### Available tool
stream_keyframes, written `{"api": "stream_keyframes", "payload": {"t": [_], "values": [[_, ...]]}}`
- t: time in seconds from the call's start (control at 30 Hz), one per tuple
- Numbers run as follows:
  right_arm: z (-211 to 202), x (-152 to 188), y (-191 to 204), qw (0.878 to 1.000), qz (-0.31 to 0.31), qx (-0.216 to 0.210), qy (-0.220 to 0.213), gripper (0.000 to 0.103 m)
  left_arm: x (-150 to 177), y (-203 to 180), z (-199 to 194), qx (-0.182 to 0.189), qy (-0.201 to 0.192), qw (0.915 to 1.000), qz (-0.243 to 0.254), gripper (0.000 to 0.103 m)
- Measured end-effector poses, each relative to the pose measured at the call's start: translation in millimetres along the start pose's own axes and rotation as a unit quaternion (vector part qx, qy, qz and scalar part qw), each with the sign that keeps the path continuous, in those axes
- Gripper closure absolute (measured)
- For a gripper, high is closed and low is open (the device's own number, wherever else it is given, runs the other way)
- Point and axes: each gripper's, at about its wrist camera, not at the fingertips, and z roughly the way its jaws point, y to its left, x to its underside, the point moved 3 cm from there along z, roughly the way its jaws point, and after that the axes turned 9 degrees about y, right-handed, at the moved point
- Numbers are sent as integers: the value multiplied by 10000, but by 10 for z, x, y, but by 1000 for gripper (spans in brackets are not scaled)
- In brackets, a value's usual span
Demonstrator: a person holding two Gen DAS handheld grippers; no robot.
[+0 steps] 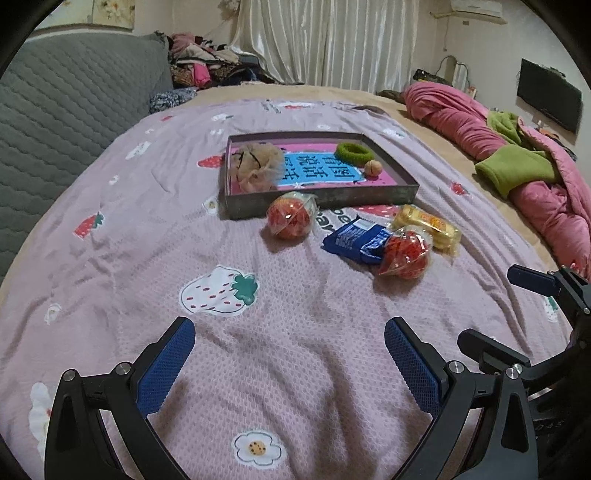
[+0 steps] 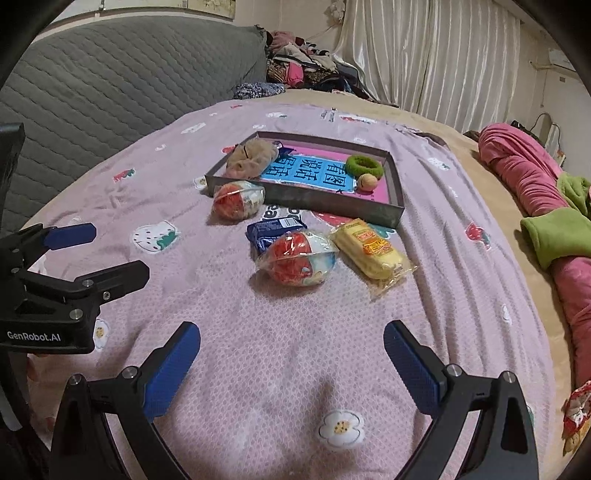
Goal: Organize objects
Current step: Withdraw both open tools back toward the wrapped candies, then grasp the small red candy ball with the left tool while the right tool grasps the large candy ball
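- Two grippers, left (image 1: pixel 290 341) and right (image 2: pixel 291 343), hover over the bedspread (image 1: pixel 295 369), jaws spread wide, gripping nothing.
- Tray (image 1: pixel 317 201) holds a tan scrunchie (image 1: pixel 258 166), green hair tie (image 1: pixel 351 151) and small ball (image 1: pixel 372 168).
- Outside it, near its front wall: two wrapped balls (image 1: pixel 291 219) (image 1: pixel 406 254), blue packet (image 1: pixel 354 240), yellow snack (image 1: pixel 428 225).

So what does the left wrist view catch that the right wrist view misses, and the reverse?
Only the left wrist view shows the wall-mounted TV and the air conditioner.

Only the right wrist view shows the GenRobot.AI label on the left gripper and the red patterned item at the bed edge.

Both show the shallow box holding the green hair tie, two red wrapped balls, the blue packet, the yellow snack pack, and open, empty grippers.
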Motion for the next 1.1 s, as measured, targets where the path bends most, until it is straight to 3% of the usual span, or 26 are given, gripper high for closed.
{"api": "stream_keyframes", "payload": {"t": [0.67, 1.1], "values": [[605, -250, -141, 9996, 207, -8, 202, 3, -365, 80, 630, 131, 217, 9997, -58, 1], [855, -409, -189, 9995, 265, -37, 165, 3, -839, 90, 966, 336, 150, 9993, -50, 1]]}}
